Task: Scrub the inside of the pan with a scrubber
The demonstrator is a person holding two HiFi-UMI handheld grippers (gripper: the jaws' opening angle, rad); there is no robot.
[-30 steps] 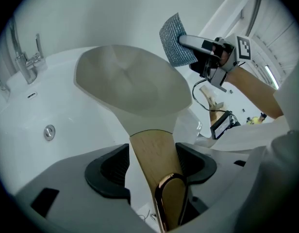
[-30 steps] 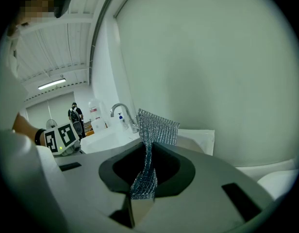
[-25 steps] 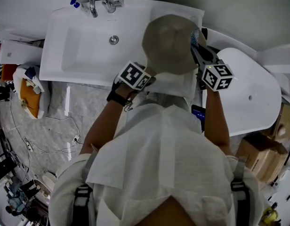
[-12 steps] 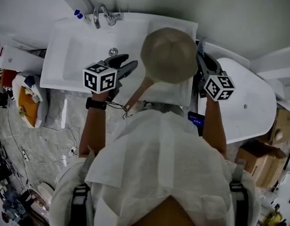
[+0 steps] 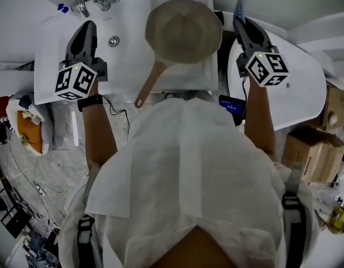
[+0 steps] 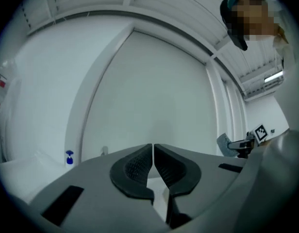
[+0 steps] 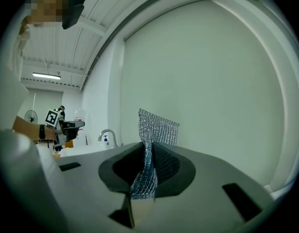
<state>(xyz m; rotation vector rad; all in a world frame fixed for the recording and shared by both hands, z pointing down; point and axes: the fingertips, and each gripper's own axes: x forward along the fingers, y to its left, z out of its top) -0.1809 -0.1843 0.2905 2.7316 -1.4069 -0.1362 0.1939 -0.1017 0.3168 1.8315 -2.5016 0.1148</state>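
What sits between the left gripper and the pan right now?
Only the bare sink basin with its drain; the head view shows it.

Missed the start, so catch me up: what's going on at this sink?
A person at the sink holds a claw in each hand. The right claw is shut on a mesh scrubber, beside the pan. The left claw has just closed on nothing and hangs over the basin. The pan rests on the sink's right part, handle toward the person; neither claw touches it, so no scrubbing is under way.
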